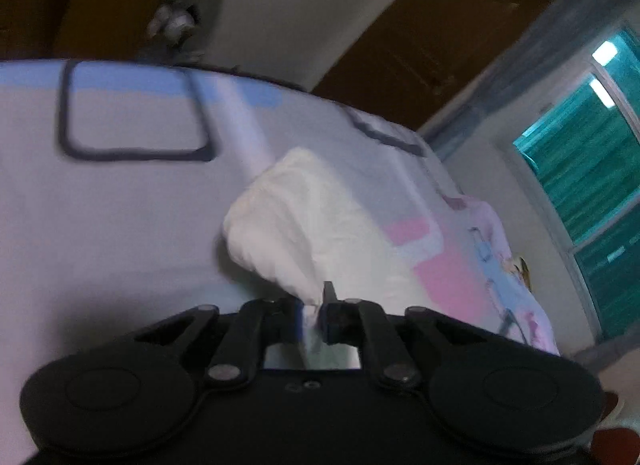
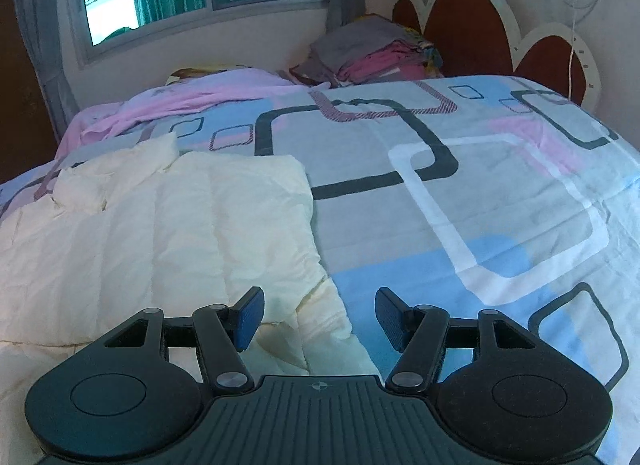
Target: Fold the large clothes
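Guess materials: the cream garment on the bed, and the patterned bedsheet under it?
Cream crinkled garment: looks like thin woven cotton or similar, matte, with fine creases all over and soft, limp folds. Patterned bedsheet: smooth printed woven fabric, likely cotton or a polyester blend, matte, lying flat with only faint wrinkles. Fibre type cannot be confirmed by look alone.

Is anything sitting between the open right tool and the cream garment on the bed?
Nothing visible. The right tool hangs open directly over the cream garment's near edge, with only bare fabric and patterned bedsheet between its fingers. The folded pile lies far back by the headboard.
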Available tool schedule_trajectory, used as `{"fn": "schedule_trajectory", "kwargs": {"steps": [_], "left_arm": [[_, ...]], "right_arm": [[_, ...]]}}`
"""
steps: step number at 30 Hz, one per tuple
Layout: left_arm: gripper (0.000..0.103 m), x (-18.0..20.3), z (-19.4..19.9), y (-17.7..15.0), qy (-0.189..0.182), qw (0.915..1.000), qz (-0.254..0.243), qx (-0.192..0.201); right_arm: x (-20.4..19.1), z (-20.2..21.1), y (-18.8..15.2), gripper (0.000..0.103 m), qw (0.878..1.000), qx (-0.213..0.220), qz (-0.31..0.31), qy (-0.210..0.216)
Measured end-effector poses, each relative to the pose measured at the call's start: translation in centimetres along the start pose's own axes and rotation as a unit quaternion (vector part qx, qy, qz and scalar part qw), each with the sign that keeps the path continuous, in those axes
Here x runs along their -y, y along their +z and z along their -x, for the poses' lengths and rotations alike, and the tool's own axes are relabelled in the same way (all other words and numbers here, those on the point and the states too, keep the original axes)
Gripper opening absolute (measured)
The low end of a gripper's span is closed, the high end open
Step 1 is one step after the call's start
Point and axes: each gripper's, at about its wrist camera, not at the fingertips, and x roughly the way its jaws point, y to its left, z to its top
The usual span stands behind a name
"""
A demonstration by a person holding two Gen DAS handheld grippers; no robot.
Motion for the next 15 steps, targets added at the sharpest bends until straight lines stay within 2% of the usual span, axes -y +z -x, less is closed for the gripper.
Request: {"fn": "schedule_trajectory", "kwargs": {"steps": [2,5,7,11,15], "left_arm": [[0.007,2.9,1.5,-0.6,-0.018,0.9978,-0.058,0.025],[0.007,8.0,3.9,-2.6,-0.067,0.9882,-0.132,0.042],[0.007,11.9,4.6,-4.9,-0.104,0.9780,-0.178,0.031],[0.007,19.3,5.4,-11.1,-0.161,0.9509,-0.265,-0.002],[0.007,24.4,5.5,-17.4,-0.197,0.9293,-0.310,-0.040]], "right_arm": [[0.0,0.1,0.1,0.062,1.000,0.005,-0.001,0.000],[0.2,0.0,0.1,0.062,1.000,0.009,-0.004,0.004],[0.3,0.0,0.1,0.062,1.000,0.011,-0.006,0.006],[0.5,-0.3,0.3,0.062,1.000,0.013,-0.013,0.015],[0.6,-0.4,1.3,0.062,0.999,0.023,-0.031,0.028]]}}
